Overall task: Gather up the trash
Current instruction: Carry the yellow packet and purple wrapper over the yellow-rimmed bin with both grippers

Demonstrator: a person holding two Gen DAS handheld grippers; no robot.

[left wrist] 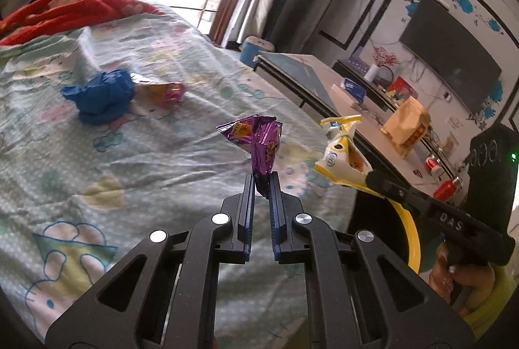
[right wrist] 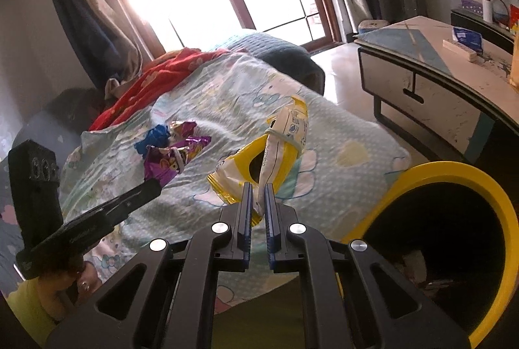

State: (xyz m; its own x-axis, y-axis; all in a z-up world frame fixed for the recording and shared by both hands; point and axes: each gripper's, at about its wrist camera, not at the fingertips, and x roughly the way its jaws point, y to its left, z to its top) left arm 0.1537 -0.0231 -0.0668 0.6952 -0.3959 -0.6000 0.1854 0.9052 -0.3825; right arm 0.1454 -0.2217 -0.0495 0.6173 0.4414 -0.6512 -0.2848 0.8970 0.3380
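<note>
My left gripper (left wrist: pixel 261 178) is shut on a purple foil wrapper (left wrist: pixel 259 141) and holds it above the bed. My right gripper (right wrist: pixel 258 188) is shut on a yellow and white snack wrapper (right wrist: pixel 269 151), also in the air over the bed. Each view shows the other gripper: the right one (left wrist: pixel 369 178) with its yellow wrapper (left wrist: pixel 343 154) at the left view's right side, the left one (right wrist: pixel 155 183) with the purple wrapper (right wrist: pixel 168 164) at the right view's left side. A yellow-rimmed bin (right wrist: pixel 486 186) stands beside the bed, just right of my right gripper.
A crumpled blue wrapper (left wrist: pixel 100 97) and a pink and yellow wrapper (left wrist: pixel 162 91) lie on the cartoon-print bedsheet (left wrist: pixel 97 170). A red blanket (left wrist: pixel 65 8) lies at the head. A low table (right wrist: pixel 454 82) with items stands to the right.
</note>
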